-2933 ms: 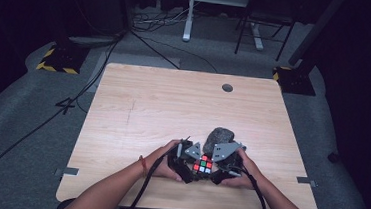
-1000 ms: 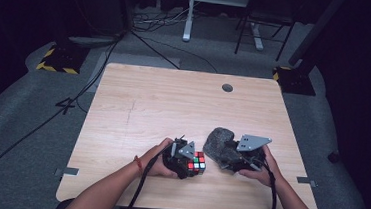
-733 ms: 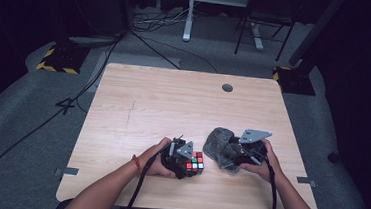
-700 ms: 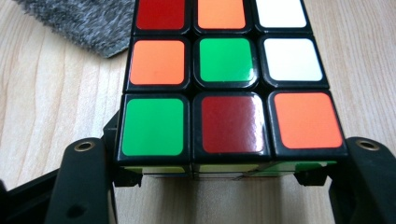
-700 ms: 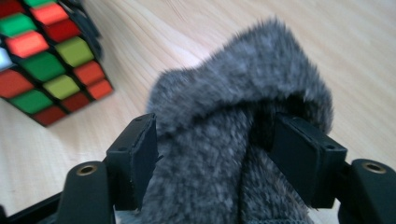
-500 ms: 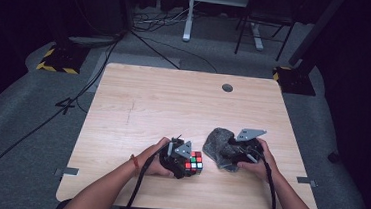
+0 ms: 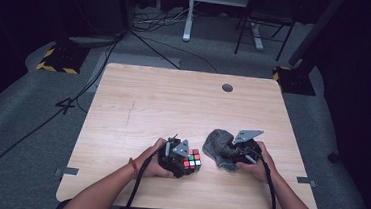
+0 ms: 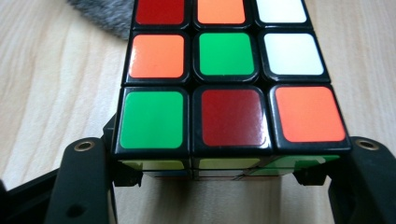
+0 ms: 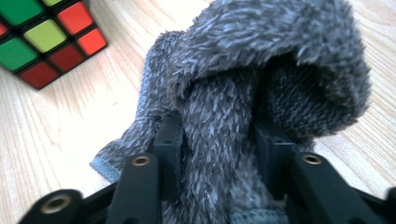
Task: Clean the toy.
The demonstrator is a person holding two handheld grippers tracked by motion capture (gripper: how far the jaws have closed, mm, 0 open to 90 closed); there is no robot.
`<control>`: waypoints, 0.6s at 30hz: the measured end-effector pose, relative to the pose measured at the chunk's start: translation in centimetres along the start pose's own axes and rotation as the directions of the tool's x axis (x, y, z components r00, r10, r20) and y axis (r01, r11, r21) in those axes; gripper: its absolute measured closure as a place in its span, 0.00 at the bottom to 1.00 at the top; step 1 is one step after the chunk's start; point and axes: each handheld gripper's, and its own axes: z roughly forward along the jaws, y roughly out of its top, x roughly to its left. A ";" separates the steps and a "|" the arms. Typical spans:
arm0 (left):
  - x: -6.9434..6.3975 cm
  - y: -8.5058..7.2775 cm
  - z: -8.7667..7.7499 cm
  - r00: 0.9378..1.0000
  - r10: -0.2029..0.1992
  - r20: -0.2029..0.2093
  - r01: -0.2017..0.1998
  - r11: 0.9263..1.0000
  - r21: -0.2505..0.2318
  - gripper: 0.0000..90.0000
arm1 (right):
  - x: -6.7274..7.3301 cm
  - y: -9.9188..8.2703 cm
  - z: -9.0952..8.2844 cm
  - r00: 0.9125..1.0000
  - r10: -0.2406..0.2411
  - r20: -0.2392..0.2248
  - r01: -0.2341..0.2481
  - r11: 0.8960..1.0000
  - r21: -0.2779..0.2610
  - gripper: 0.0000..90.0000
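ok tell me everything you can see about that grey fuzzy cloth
The grey cloth is a shaggy, fleecy piece with a stitched hem, bunched into a humped heap on the wooden table, right of the puzzle cube and apart from it. A fold of it stands pinched between the black jaws of the right gripper, which have just been closing. Its underside is hidden.

Table point(image 7: 173, 108) brightly lit, surroundings dark; close gripper views look slightly soft, perhaps blurred.
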 end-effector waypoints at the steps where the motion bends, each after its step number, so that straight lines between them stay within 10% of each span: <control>1: 0.0 0.0 0.0 1.000 0.000 0.000 0.000 1.000 0.000 0.38 | 0.0 0.0 0.0 1.000 0.000 0.000 0.000 1.000 0.000 0.70; 9: 0.4 0.1 0.2 0.995 -0.072 -0.066 0.071 0.997 -0.011 0.37 | 1.0 -0.1 -0.6 0.996 -0.063 -0.068 0.064 0.998 0.004 0.76; 18: 0.7 0.2 0.3 0.992 -0.096 -0.078 0.096 0.995 -0.004 0.36 | 4.7 0.7 -0.9 0.965 -0.154 -0.211 0.157 0.988 -0.004 0.75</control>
